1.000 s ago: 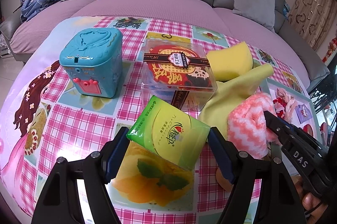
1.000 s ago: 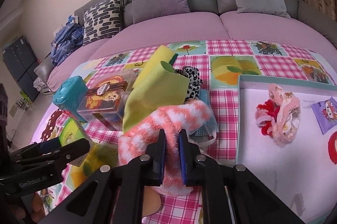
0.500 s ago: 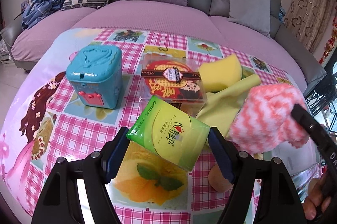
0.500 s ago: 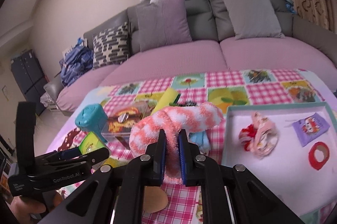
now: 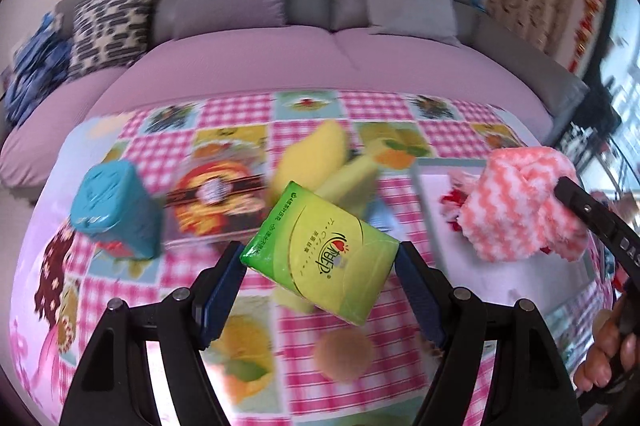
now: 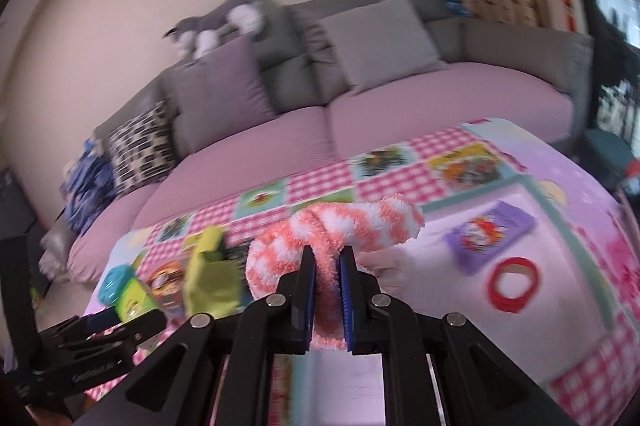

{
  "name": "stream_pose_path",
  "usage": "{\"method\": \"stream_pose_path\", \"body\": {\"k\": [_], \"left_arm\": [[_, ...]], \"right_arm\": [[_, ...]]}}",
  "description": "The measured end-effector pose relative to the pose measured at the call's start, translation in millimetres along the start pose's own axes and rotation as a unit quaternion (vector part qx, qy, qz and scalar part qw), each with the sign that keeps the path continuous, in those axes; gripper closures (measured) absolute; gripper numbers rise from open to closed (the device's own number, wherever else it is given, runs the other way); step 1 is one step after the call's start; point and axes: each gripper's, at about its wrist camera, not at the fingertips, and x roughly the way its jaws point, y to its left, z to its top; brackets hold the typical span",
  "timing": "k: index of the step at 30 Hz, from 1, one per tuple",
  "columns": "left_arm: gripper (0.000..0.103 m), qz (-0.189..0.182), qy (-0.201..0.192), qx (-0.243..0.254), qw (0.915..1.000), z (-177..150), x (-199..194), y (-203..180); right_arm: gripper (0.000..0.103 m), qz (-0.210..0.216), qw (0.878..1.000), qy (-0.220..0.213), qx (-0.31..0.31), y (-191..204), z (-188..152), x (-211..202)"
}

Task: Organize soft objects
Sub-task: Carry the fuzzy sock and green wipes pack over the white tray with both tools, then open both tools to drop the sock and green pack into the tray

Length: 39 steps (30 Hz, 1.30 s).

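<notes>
My left gripper (image 5: 318, 268) is shut on a green tissue pack (image 5: 320, 256) and holds it above the checked tablecloth. My right gripper (image 6: 326, 266) is shut on a fluffy orange-and-white striped sock (image 6: 340, 232), lifted above the near edge of the white tray (image 6: 560, 290). The same sock (image 5: 520, 203) shows at the right of the left wrist view, over the tray (image 5: 430, 181). A yellow cloth (image 5: 320, 161) lies on the table behind the pack. A pink and red scrunchie (image 5: 454, 199) lies in the tray, partly hidden by the sock.
A teal box (image 5: 116, 209) and a clear gift box (image 5: 218, 197) stand at the left. A purple packet (image 6: 490, 238) and a red ring (image 6: 514, 284) lie in the tray. A sofa with cushions (image 6: 380, 33) runs behind the table.
Both grippers have risen and swung right. The sock has moved from beside the yellow cloth to above the tray. The tissue pack has lifted off the table.
</notes>
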Motion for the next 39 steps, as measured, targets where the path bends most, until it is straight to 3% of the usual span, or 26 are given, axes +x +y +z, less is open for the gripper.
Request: {"method": "stream_pose_path", "body": {"k": [6,22,29,39], "left_arm": [[0.026,-0.022,0.004,0.061,0.9979,12,9,-50],[0.026,-0.060,0.047,0.166,0.9832,4,58,-166],[0.026,-0.058,0.080,0.174,0.9798,-10,79,-174],[0.026,-0.056,0.102,0.167,0.9790,-16,92,-171]], "right_arm": [[0.091,-0.084,0.996,-0.011,0.038,-45,5,-11],[0.090,-0.177,0.969,-0.014,0.171,-141,-4,-36],[0.089,-0.228,0.951,-0.025,0.206,-169,-10,-48],[0.088,-0.214,0.954,0.040,0.207,-175,-23,-20]]}}
